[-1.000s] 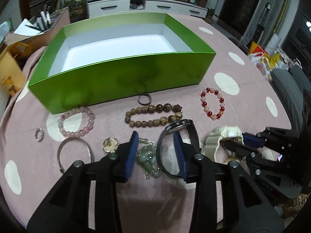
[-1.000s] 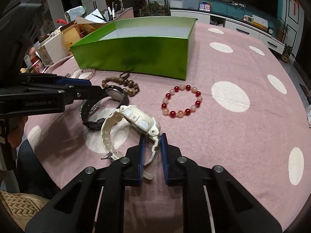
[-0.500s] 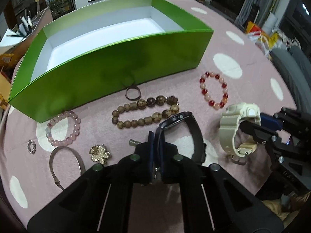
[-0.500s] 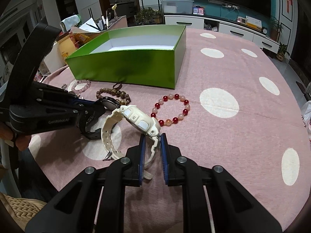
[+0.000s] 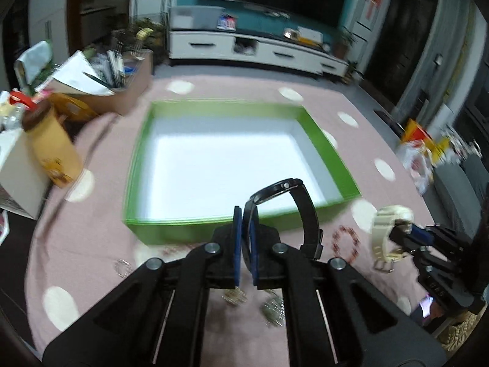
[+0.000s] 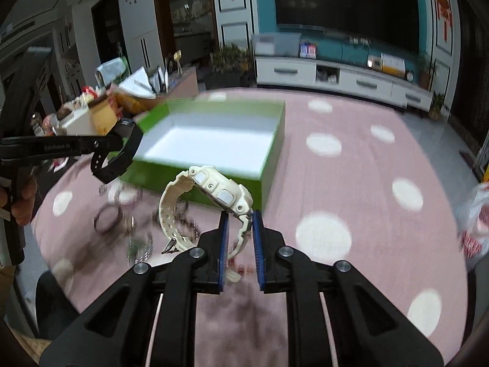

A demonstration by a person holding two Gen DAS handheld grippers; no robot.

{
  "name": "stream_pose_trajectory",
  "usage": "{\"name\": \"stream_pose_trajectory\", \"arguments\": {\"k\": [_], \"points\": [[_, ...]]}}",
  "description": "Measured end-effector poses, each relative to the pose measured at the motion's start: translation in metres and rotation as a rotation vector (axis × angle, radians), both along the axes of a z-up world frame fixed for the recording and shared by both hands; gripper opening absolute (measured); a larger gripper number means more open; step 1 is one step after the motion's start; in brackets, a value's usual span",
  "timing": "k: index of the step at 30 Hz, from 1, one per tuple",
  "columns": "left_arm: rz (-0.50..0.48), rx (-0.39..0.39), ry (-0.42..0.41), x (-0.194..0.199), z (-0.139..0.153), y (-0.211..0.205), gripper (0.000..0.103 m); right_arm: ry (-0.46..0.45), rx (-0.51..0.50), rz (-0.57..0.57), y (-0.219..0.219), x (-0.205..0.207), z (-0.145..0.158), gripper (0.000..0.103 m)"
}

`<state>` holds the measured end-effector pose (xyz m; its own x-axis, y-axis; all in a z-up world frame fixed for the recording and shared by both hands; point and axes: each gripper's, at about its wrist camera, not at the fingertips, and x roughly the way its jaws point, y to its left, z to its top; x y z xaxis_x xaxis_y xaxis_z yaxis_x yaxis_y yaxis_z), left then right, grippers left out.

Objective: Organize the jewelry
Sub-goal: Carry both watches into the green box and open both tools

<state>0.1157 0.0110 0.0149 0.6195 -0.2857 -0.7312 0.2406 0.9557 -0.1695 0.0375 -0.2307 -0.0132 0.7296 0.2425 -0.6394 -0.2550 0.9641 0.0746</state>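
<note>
My left gripper is shut on the strap of a black watch and holds it in the air at the near wall of the green box. The box is open, with a white floor and nothing in it. My right gripper is shut on the strap of a cream watch, lifted above the cloth in front of the box. The left gripper with the black watch shows at the left of the right wrist view. The cream watch shows at the right of the left wrist view.
Several bracelets and small pieces lie blurred on the pink dotted cloth below the grippers, among them a red bead bracelet and a bangle. Cardboard boxes with papers and pens stand at the table's far left.
Both grippers have risen off the cloth with their watches and moved toward the green box. The left gripper went from open to shut on the black watch a second ago.
</note>
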Motion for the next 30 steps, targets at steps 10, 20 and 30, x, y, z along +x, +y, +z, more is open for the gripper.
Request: {"name": "stream_pose_trajectory", "arguments": {"k": [10,20,30], "points": [[0.118,0.043,0.037,0.076,0.0,0.031,0.004,-0.044,-0.03,0.005,0.03,0.086,0.021,0.015],[0.149,0.14,0.122,0.114,-0.045,0.014,0.032,0.09,-0.102,-0.019,0.057,0.161,-0.016,0.044],[0.232,0.087,0.016,0.068,-0.009,0.065,0.06,0.034,-0.001,-0.104,0.006,0.116,0.007,0.056]]}}
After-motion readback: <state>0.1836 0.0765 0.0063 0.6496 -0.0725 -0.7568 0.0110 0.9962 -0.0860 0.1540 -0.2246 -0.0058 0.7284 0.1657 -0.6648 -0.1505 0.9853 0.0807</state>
